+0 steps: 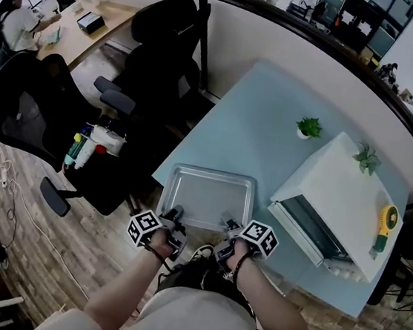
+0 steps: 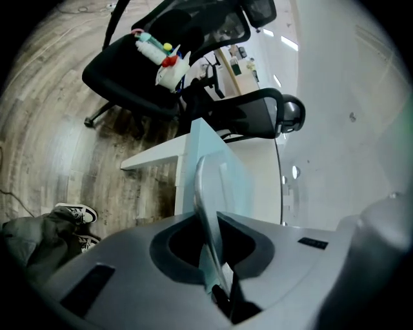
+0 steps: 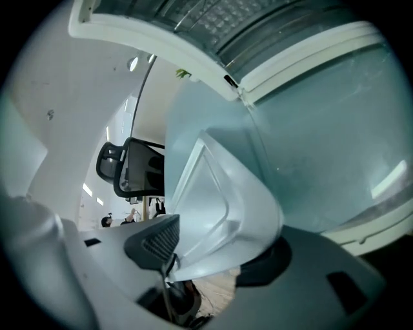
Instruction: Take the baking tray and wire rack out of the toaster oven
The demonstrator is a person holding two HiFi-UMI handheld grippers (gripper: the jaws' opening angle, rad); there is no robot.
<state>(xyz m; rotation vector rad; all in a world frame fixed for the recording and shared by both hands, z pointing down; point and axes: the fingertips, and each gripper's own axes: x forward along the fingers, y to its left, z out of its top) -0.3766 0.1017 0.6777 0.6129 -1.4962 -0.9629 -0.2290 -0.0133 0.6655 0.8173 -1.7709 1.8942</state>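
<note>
The silver baking tray [image 1: 206,198] lies flat on the pale blue table [image 1: 249,121], at its near edge. My left gripper [image 1: 176,213] is shut on the tray's near rim [image 2: 205,200], which runs thin between the pads. My right gripper [image 1: 228,223] is at the same rim further right, jaws apart, with the tray's corner [image 3: 219,200] between them and not pinched. The white toaster oven [image 1: 338,188] stands to the right with its door [image 1: 296,227] down. The wire rack [image 3: 213,16] shows inside it in the right gripper view.
Black office chairs [image 1: 153,49] stand left of the table, one holding bottles [image 1: 90,142]. Two small plants [image 1: 309,127] sit on the table and the oven, and a yellow fan [image 1: 386,224] lies on the oven top. A person [image 1: 15,21] sits at a far desk.
</note>
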